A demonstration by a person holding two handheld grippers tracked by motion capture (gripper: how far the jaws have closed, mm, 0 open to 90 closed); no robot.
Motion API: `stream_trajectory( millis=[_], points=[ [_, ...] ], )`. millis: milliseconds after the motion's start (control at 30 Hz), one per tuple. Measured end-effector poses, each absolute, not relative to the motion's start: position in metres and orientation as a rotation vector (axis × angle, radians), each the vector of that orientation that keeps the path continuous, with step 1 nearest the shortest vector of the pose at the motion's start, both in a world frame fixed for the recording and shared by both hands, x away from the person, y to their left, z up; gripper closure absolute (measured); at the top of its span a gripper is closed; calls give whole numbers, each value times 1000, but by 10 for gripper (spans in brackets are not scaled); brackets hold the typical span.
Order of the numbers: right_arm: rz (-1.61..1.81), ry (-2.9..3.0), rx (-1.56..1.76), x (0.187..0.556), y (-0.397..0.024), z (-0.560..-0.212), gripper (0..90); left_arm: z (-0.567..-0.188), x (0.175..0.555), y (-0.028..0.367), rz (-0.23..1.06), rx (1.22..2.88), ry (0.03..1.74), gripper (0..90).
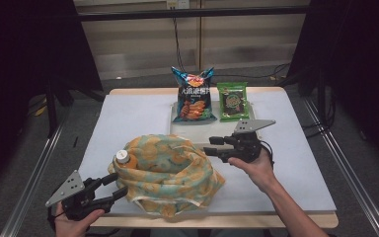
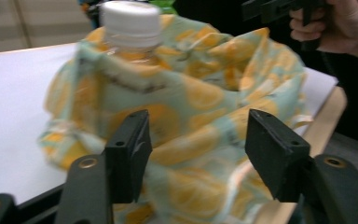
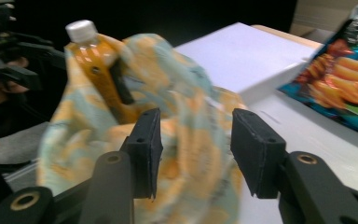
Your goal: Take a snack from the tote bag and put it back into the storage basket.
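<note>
Now: bagging orange-drink bottle [image 1: 123, 158] w/ white cap in orange-print cloth bag [image 1: 170, 173].
Left gripper [image 1: 117, 186] & right gripper [image 1: 210, 147] both agape, gripping nothing; should pinch opposite rim edges.

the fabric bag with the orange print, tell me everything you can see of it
The fabric bag is soft, thin cloth, pale green with orange citrus slices, slumped and crumpled on the white table near its front edge. Its mouth gapes upward. A bottle of orange drink with a white cap stands inside at the bag's left end, neck poking out. The left tool has cloth between its jaws; the right tool is at the bag's far right rim.
</note>
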State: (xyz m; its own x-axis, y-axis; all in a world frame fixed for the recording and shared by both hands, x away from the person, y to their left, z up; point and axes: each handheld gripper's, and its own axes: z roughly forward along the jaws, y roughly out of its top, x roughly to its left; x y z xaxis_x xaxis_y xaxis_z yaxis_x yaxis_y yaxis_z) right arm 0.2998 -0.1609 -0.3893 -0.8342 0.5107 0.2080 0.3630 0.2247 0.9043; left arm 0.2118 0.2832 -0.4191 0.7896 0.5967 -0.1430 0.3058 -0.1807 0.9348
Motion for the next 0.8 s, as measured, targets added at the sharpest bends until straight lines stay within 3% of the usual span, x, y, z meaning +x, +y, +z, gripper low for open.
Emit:
stream_trajectory(
  millis=[267,300,467,800],
  points=[
    [1669,2454,763,287,-135,-397,486,-418,213,257,236,1821,613,412],
    [1654,2471,759,287,-131,-400,519,-419,214,253,220,1825,601,406],
    [1677,2536,715,281,-123,-411,863,-414,220,238,215,1814,587,329],
    [1599,2664,686,265,-118,-437,895,-413,240,211,166,1895,524,394]
  ],
)
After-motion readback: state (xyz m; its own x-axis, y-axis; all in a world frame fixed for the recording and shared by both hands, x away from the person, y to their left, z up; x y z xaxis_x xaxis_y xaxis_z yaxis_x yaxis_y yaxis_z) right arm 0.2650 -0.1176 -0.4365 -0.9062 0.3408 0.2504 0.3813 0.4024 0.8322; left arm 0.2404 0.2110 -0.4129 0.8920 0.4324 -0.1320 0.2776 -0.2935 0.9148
